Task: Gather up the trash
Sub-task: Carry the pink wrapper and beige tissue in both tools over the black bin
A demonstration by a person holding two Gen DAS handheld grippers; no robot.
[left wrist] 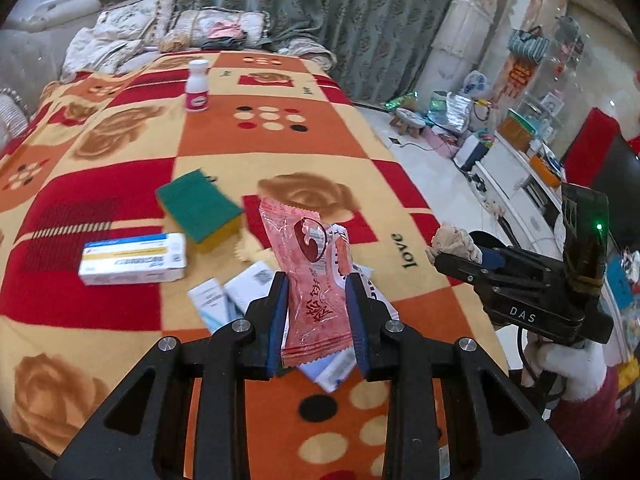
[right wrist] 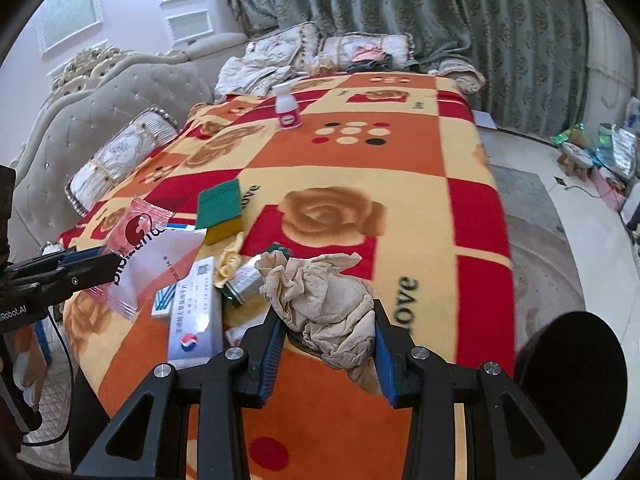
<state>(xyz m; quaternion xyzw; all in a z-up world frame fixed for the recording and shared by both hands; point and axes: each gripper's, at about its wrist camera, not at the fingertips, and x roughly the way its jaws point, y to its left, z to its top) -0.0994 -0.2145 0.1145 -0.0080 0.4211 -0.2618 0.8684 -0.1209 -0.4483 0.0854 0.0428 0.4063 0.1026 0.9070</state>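
My left gripper (left wrist: pixel 316 288) is shut on a pink plastic snack wrapper (left wrist: pixel 312 264) and holds it above the patterned blanket (left wrist: pixel 280 144). It also shows in the right wrist view (right wrist: pixel 86 266) at the left, with the wrapper (right wrist: pixel 140 240). My right gripper (right wrist: pixel 328 320) is shut on a crumpled beige tissue (right wrist: pixel 320 292), lifted over the blanket (right wrist: pixel 360 152). In the left wrist view the right gripper (left wrist: pixel 460 256) is at the right edge with the tissue (left wrist: pixel 456 240) in its tips.
On the blanket lie a green and yellow sponge (left wrist: pixel 200 208), a white medicine box (left wrist: pixel 134 258), loose paper leaflets (left wrist: pixel 236 292), a white bottle (left wrist: pixel 197 86), a second white box (right wrist: pixel 196 320) and a small green carton (right wrist: pixel 248 280). A black round object (right wrist: pixel 568 392) is at lower right.
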